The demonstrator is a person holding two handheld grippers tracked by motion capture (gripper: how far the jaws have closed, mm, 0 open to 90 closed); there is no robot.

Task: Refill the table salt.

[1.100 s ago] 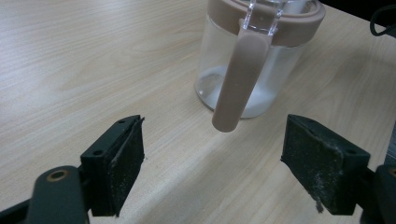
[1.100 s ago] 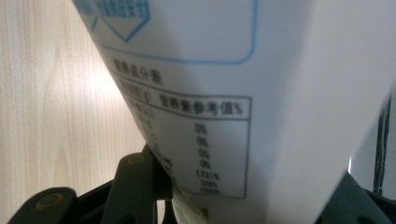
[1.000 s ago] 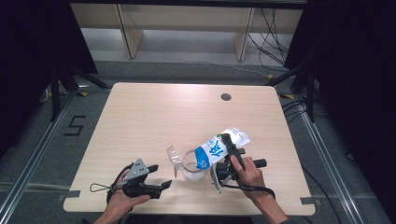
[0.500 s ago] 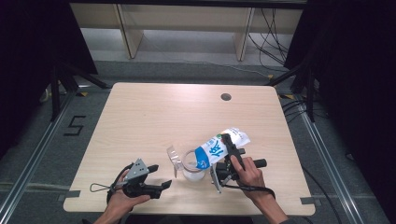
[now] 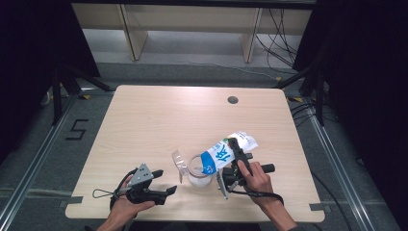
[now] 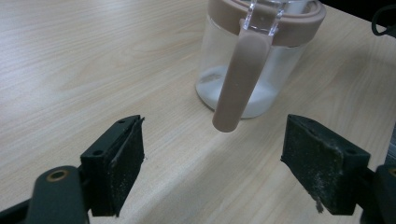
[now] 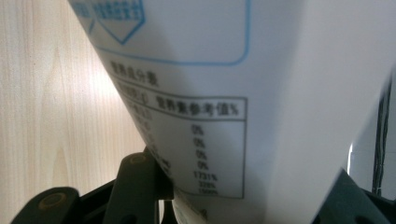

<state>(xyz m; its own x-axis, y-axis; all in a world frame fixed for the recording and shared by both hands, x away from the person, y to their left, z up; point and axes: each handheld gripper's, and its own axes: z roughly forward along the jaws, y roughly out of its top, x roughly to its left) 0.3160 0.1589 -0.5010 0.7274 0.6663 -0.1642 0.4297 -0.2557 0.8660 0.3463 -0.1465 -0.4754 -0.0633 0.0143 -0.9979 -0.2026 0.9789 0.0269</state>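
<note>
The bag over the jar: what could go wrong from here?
1. The right gripper holds the white-and-blue bag tilted over the glass jar; powder may miss the mouth and spill on the table.
2. The left gripper is open and apart from the jar, so a nudge could shift it.

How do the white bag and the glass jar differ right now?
The bag is soft, white with blue print, and tilted over the jar; the jar is rigid, clear and upright on the table. The right tool grips the bag; the jar stands free, beyond the open left tool. Both relate to the white powder lying in the jar.
</note>
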